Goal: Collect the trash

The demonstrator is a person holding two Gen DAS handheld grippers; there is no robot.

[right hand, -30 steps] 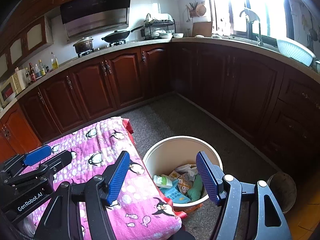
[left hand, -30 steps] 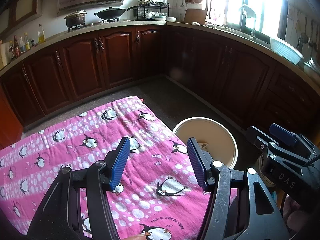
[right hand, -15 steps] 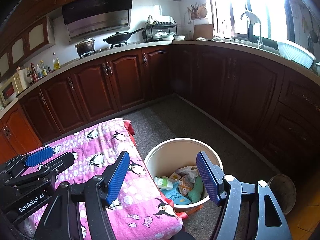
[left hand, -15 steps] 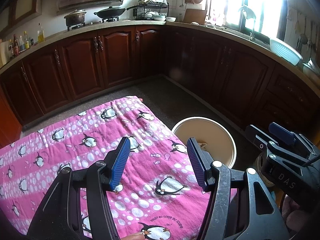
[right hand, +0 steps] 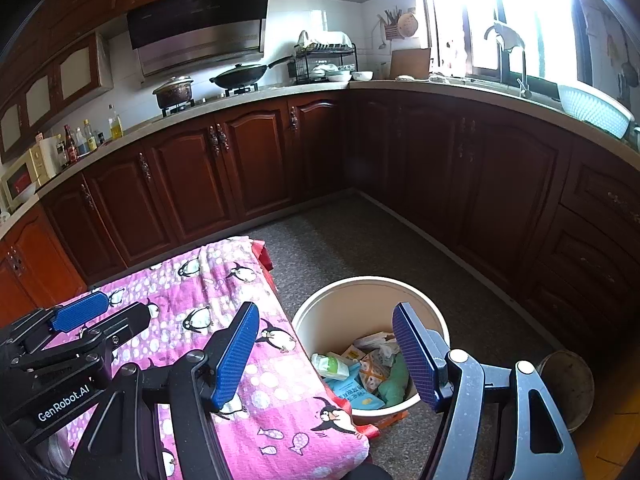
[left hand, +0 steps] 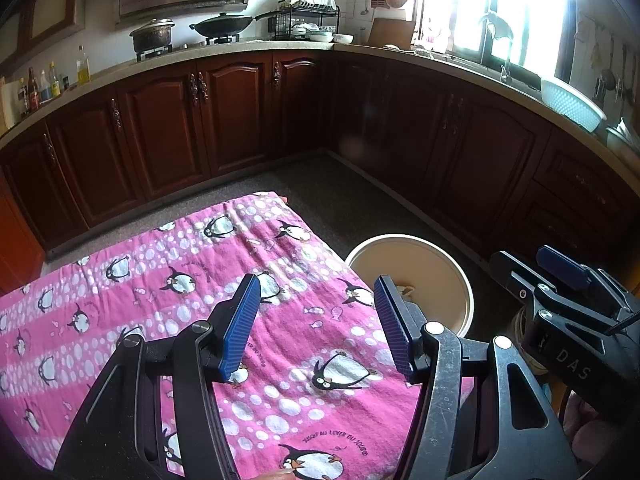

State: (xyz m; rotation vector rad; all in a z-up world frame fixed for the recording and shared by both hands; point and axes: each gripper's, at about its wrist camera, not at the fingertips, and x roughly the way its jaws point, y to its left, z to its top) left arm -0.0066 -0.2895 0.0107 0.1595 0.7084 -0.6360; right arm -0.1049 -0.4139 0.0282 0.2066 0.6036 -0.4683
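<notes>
A cream round bin [right hand: 434, 320] stands on the floor beside the table's right edge; it also shows in the left wrist view [left hand: 452, 276]. Inside it lie trash packets [right hand: 360, 376], blue, green and white. My left gripper [left hand: 316, 320] is open and empty above the pink penguin cloth [left hand: 160, 280]. My right gripper [right hand: 326, 348] is open and empty, held above the table's corner and the bin. Each gripper shows in the other's view, the right one [left hand: 560, 304] at the right and the left one [right hand: 76, 336] at the left.
The pink cloth [right hand: 200, 292] covers a low table. Dark wooden cabinets [right hand: 240, 172] and a countertop run around the room. A small dark pot [right hand: 568, 384] sits on the floor right of the bin. Grey carpet [right hand: 360, 236] lies between table and cabinets.
The right gripper has lifted slightly, so the bin sits lower in its view. The left gripper has barely moved. Both stay open and empty.
</notes>
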